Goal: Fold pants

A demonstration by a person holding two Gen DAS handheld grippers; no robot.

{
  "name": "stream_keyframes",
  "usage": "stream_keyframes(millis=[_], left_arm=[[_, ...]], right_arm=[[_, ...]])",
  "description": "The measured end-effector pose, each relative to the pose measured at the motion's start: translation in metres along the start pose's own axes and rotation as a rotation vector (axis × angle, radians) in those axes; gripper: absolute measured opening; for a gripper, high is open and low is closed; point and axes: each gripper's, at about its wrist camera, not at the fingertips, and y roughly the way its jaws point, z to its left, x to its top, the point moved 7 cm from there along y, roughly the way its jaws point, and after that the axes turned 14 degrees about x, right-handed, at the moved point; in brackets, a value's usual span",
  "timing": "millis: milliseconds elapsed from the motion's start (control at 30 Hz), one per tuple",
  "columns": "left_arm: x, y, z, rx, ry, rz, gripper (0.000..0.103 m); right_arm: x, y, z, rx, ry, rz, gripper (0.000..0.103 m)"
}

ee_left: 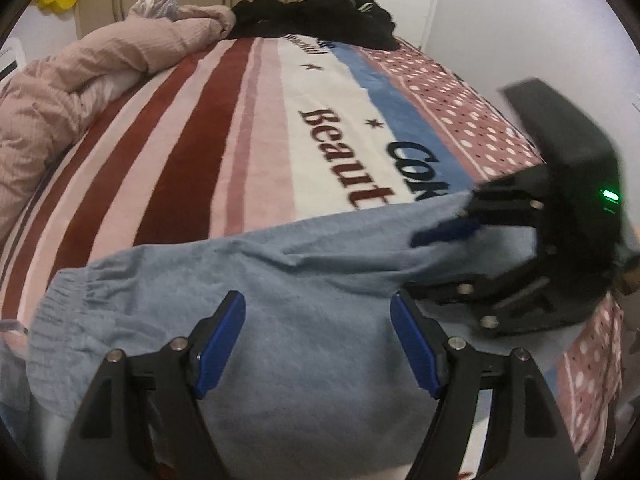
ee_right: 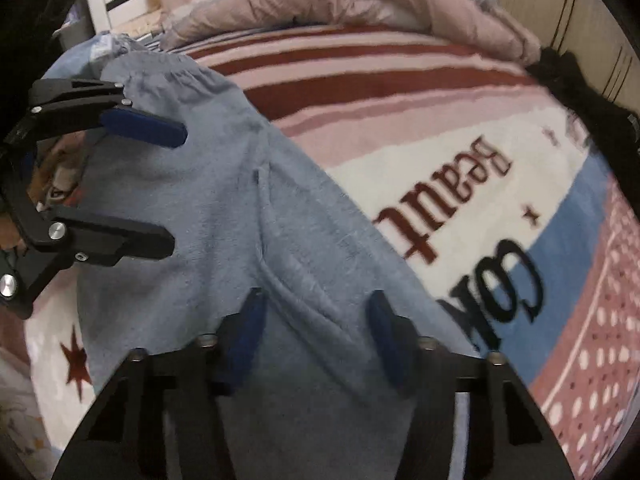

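Light blue pants (ee_left: 312, 280) lie across the near edge of the bed, elastic waistband (ee_left: 68, 292) at the left. In the right wrist view the pants (ee_right: 224, 216) run up to the waistband (ee_right: 176, 72) at top left. My left gripper (ee_left: 318, 308) is open just above the fabric, holding nothing; it also shows in the right wrist view (ee_right: 176, 188), open over the pants. My right gripper (ee_right: 316, 308) is open over a fold in the cloth; in the left wrist view it (ee_left: 412, 264) hovers open at the right end of the pants.
The bed carries a striped blanket (ee_left: 248, 140) with lettering. A pink duvet (ee_left: 80, 80) is bunched at the far left and black clothes (ee_left: 320, 20) lie at the far end. Wardrobe doors and a white door stand behind the bed.
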Motion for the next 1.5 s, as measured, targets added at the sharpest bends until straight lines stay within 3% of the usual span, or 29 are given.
stream_keyframes(millis=[167, 300, 433, 567, 667, 733, 800, 867, 1033, 1067, 1167, 1333, 1500], left_arm=[[0.001, 0.009, 0.007, 0.021, -0.031, 0.004, 0.072], [0.003, 0.009, 0.007, 0.037, -0.046, 0.004, 0.072], [0.005, 0.008, 0.011, 0.028, -0.069, -0.001, 0.072], [0.007, 0.011, 0.014, 0.042, -0.08, 0.001, 0.072], [0.008, 0.017, 0.016, 0.066, -0.077, 0.005, 0.072], [0.006, 0.024, 0.018, 0.087, -0.072, 0.019, 0.072], [0.003, 0.031, 0.02, 0.106, -0.066, 0.042, 0.072], [0.001, 0.031, 0.022, 0.116, -0.058, 0.051, 0.072], [0.001, 0.011, 0.015, 0.089, -0.063, 0.012, 0.075], [0.002, 0.005, 0.011, 0.074, -0.063, 0.002, 0.077], [0.004, -0.006, -0.003, 0.042, -0.051, -0.009, 0.079], [0.0, -0.009, -0.029, 0.022, -0.007, -0.007, 0.079], [-0.007, -0.001, -0.041, 0.027, 0.005, 0.026, 0.079]], right_arm=[[-0.012, -0.006, 0.008, 0.043, -0.015, 0.011, 0.011], [-0.011, -0.006, 0.004, 0.004, 0.019, -0.004, 0.009], [-0.001, -0.019, 0.001, -0.16, -0.012, -0.067, 0.001], [0.012, -0.035, -0.014, -0.195, 0.044, -0.122, 0.001], [0.016, -0.027, -0.025, -0.201, 0.075, -0.085, 0.001], [0.016, -0.011, -0.037, -0.21, 0.128, -0.044, 0.003], [0.016, -0.004, -0.045, -0.236, 0.143, -0.031, 0.017], [0.015, -0.012, -0.05, -0.263, 0.161, -0.059, 0.039], [-0.005, -0.075, -0.053, -0.239, 0.23, -0.161, 0.042], [-0.015, -0.089, -0.053, -0.251, 0.234, -0.163, 0.046], [-0.048, -0.118, -0.061, -0.306, 0.251, -0.13, 0.057], [-0.106, -0.141, -0.073, -0.341, 0.314, -0.078, 0.057], [-0.147, -0.152, -0.096, -0.488, 0.334, -0.049, 0.058]])
